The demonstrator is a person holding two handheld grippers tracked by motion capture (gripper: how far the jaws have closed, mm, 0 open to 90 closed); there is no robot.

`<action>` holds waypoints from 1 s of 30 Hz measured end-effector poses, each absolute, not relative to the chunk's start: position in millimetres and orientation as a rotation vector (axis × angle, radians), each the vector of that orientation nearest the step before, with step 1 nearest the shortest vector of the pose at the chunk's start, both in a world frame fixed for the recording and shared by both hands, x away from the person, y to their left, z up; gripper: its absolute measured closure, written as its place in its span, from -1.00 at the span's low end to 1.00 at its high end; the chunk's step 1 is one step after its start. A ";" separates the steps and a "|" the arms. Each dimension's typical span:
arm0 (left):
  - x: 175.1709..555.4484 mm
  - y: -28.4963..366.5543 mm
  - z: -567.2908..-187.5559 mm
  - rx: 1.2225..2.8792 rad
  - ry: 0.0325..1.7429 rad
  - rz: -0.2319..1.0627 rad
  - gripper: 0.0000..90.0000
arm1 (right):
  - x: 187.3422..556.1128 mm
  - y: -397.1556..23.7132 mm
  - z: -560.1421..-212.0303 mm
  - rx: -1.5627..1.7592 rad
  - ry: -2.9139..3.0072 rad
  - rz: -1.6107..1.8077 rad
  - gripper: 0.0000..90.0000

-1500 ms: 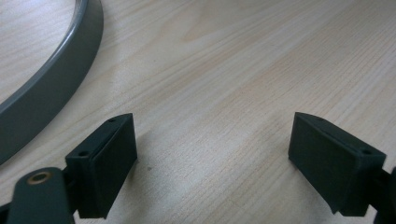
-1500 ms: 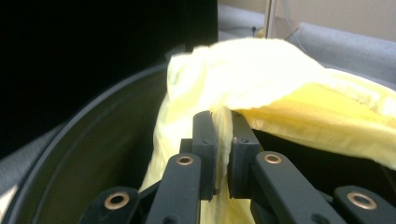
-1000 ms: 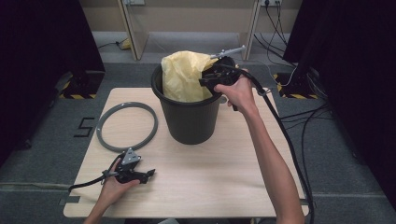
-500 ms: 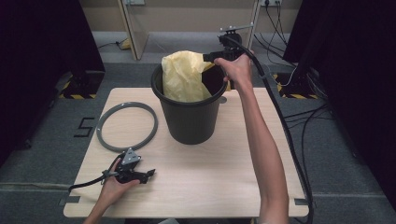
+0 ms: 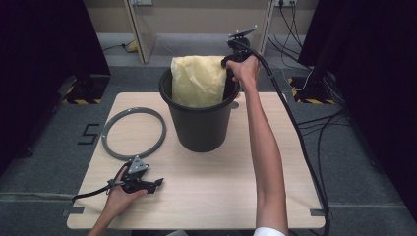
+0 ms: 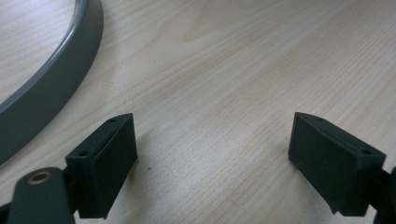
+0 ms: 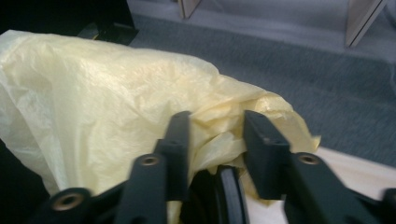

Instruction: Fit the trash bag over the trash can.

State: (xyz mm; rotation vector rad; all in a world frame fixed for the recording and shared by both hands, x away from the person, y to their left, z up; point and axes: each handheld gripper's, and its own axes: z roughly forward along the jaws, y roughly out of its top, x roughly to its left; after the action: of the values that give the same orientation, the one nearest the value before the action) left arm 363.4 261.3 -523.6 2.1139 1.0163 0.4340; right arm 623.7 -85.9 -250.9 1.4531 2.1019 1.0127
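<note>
Pale yellow bag in black bucket; grey ring on light wood-grain table; black grippers, left and right; grey-blue floor

Bag in bucket mid-table, ring lying left of it — left hand-held gripper in front.
</note>
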 end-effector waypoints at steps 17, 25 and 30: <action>363.3 261.5 -523.3 2.117 1.014 0.427 -0.67 | 563.1 -75.8 -219.3 1.066 2.145 1.235 0.93; 368.0 271.3 -512.1 2.114 1.010 0.450 -0.60 | 533.3 -76.0 -238.7 0.970 2.250 1.257 0.93; 379.3 288.5 -479.8 1.999 1.034 0.455 -0.59 | 529.4 -80.9 -253.2 0.973 2.301 1.230 0.93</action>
State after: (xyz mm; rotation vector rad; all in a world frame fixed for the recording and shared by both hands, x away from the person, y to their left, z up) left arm 379.3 288.5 -479.8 1.9988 1.0338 0.4553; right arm 529.4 -80.9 -253.2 0.9730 2.3005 1.2299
